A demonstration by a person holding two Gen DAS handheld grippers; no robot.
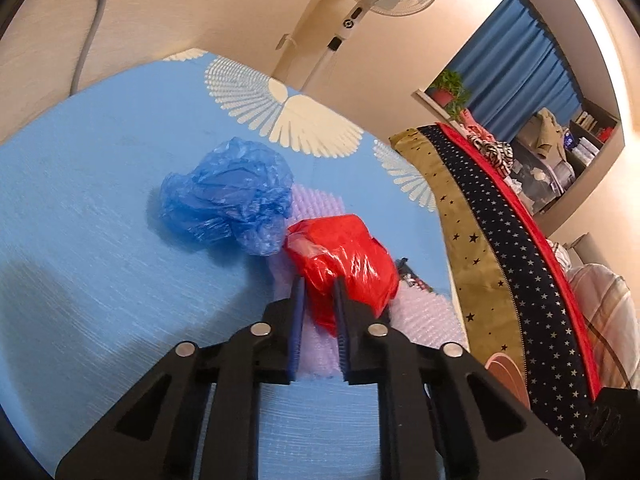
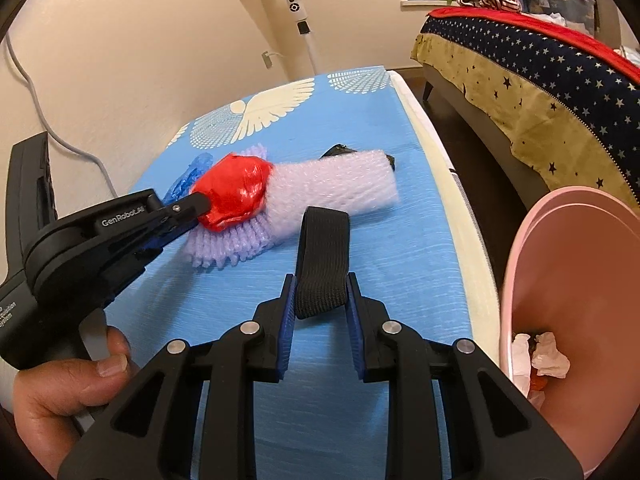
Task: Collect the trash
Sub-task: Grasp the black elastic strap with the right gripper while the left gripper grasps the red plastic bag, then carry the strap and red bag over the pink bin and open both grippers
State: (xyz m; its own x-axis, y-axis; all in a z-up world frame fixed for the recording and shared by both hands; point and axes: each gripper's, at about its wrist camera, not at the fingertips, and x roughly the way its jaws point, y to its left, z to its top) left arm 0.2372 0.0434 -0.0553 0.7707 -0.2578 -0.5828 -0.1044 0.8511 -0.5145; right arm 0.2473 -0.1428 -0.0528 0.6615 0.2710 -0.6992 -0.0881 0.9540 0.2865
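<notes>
Your left gripper point(image 1: 318, 280) is clenched on the crumpled red plastic bag point(image 1: 344, 258), its blue pads pinching the near edge of the wad. The bag is a rounded lump with no clear long axis; it rests on the lavender foam net sleeve point(image 2: 236, 236), which fans out toward you on the blue table cover point(image 2: 360, 360). Just beyond it lies the white foam net sleeve point(image 2: 336, 188), its long axis running crosswise on the table, one end against the red bag and the other pointing toward the table's right edge. A crumpled blue plastic bag point(image 1: 228, 196) sits just beside the red one on its far left side, touching or nearly touching it. In the right wrist view your left hand point(image 2: 68, 384) wraps the handle low at the left, the gripper reaching in from the left and tilted down toward the table. Your right gripper point(image 2: 320, 280) points downward over the table's middle, its jaws grasping a black elastic strap point(image 2: 322, 256), whose long axis runs straight away from you. The pink trash bin point(image 2: 580, 280) stands off the table's right edge, with crumpled paper point(image 2: 548, 354) at its bottom.
</notes>
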